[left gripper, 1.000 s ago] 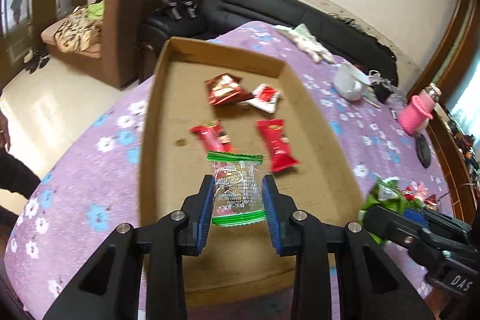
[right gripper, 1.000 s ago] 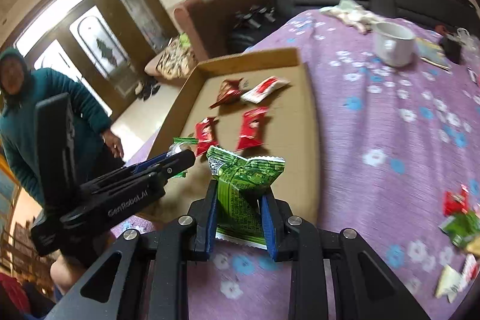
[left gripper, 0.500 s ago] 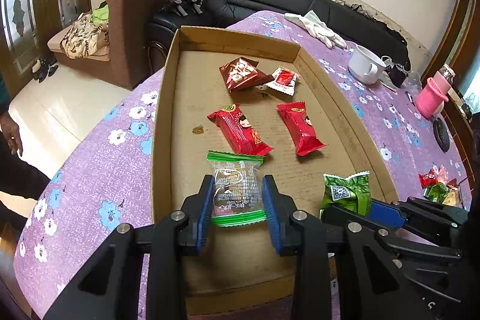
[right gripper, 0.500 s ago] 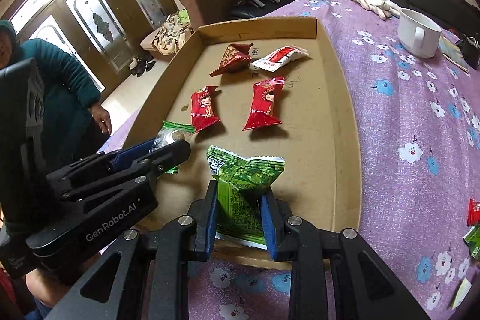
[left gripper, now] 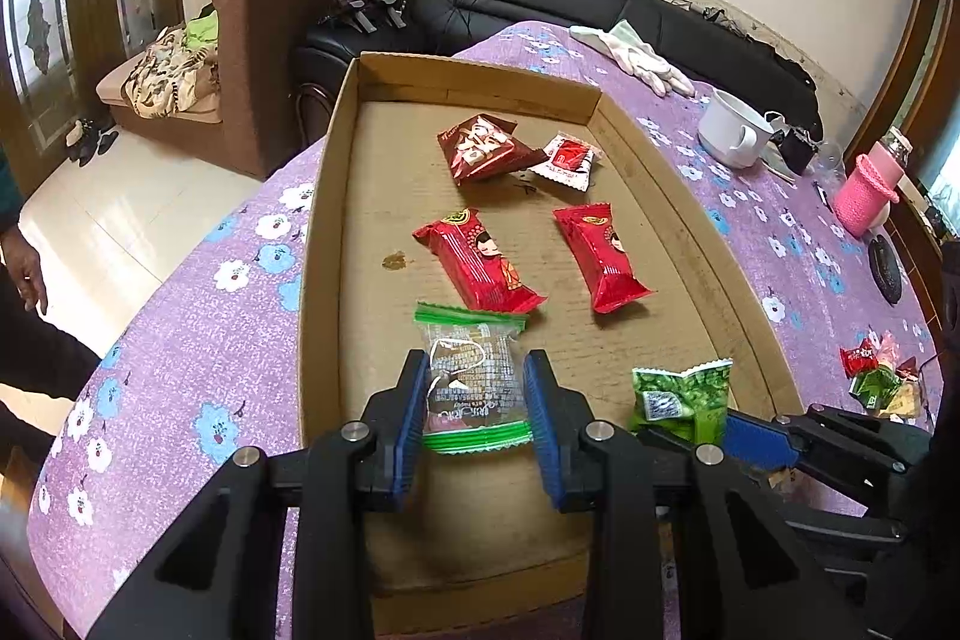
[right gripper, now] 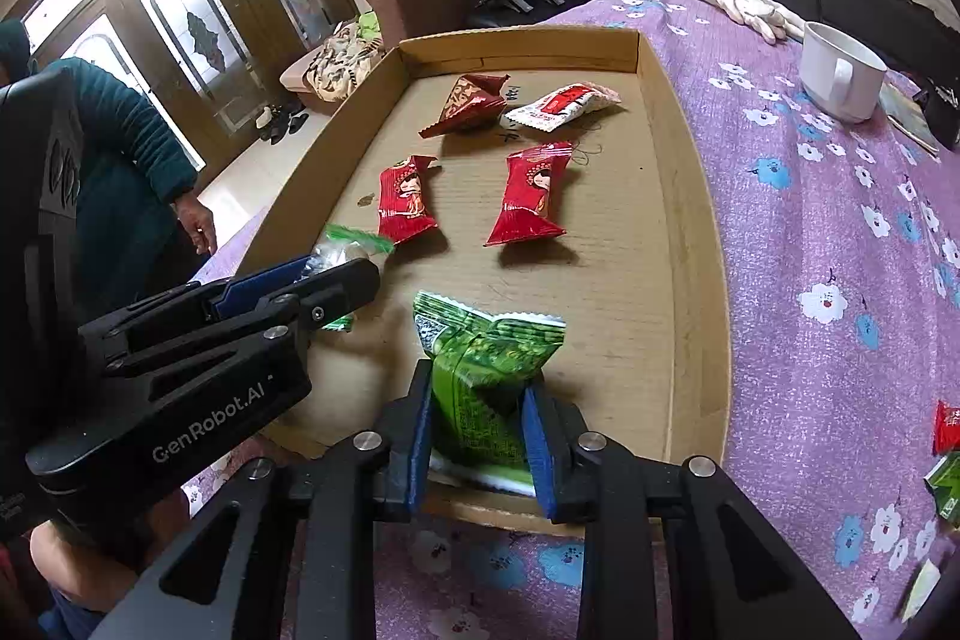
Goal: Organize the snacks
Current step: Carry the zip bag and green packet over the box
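Left tool clamped on clear green-edged snack packet; right tool clamped on green crinkled foil snack packet, both over shallow brown cardboard tray.

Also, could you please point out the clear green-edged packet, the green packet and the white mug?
clear green-edged packet (left gripper: 470, 370), left wrist view, transparent middle between the pads.
green packet (right gripper: 486, 370), right wrist view, crumpled front face.
white mug (right gripper: 840, 70), right wrist view, outer wall.

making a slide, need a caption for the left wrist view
Left tool grips a clear green-edged snack over the cardboard tray holding four red packets.
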